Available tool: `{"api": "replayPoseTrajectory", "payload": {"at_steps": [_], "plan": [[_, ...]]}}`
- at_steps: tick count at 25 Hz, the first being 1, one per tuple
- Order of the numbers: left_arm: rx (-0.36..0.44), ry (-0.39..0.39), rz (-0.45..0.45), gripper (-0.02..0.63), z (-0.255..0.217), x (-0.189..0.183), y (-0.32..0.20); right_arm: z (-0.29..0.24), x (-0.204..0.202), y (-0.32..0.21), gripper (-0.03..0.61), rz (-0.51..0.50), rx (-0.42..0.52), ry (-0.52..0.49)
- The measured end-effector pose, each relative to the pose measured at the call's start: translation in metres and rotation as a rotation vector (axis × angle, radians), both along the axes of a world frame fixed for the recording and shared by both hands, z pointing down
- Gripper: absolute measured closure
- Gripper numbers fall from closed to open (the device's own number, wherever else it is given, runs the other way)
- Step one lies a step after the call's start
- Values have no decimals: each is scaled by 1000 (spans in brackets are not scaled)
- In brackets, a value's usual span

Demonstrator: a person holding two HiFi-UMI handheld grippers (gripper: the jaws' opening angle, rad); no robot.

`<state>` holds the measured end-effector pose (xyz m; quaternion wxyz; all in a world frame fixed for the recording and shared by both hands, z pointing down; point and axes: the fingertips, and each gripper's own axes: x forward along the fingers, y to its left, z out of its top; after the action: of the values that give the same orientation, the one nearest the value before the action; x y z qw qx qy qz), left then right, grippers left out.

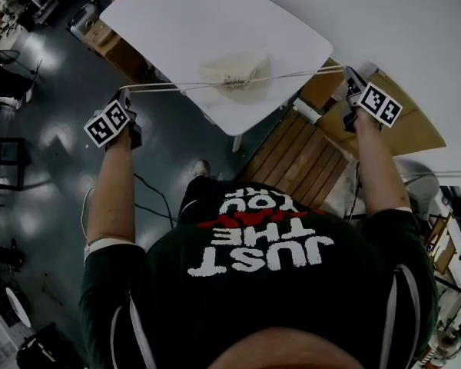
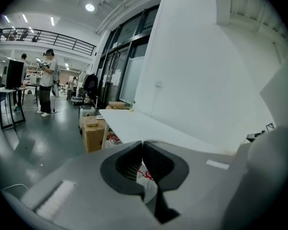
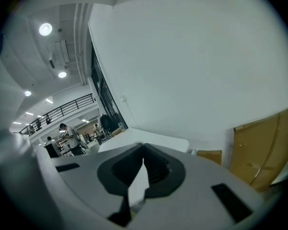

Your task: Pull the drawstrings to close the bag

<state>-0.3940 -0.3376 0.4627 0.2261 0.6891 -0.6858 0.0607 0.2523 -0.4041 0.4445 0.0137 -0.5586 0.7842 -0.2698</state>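
Note:
A small cream drawstring bag [image 1: 234, 74] lies bunched near the front edge of the white table [image 1: 215, 14]. Its two drawstrings are stretched taut in a nearly straight line. The left string [image 1: 169, 88] runs off the table to my left gripper [image 1: 126, 93], whose jaws are shut on its end. The right string [image 1: 307, 72] runs to my right gripper [image 1: 351, 74], also shut on its end. Both grippers hang off the table's sides, wide apart. In the left gripper view the left gripper [image 2: 142, 143] has its jaws pressed together, as does the right gripper [image 3: 143, 147] in its own view; the string itself does not show there.
Below the table's right side lie a wooden pallet [image 1: 300, 156] and a cardboard sheet [image 1: 403, 129]. Cardboard boxes [image 2: 93, 133] stand under the table's left end. A cable [image 1: 150, 194] trails on the dark floor. A person [image 2: 48, 80] stands far off in the hall.

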Motion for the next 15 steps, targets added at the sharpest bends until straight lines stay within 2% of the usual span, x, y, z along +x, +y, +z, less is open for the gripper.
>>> {"api": "replayPoseTrajectory", "payload": {"at_steps": [7, 10, 15], "plan": [[-40, 17, 15, 603, 38, 33, 54, 41, -3, 42, 566, -27, -72, -26], [-56, 49, 29, 603, 54, 49, 76, 55, -11, 57, 566, -47, -99, -37], [-142, 103, 56, 601, 101, 84, 125, 87, -31, 92, 566, -110, -159, -30]]}}
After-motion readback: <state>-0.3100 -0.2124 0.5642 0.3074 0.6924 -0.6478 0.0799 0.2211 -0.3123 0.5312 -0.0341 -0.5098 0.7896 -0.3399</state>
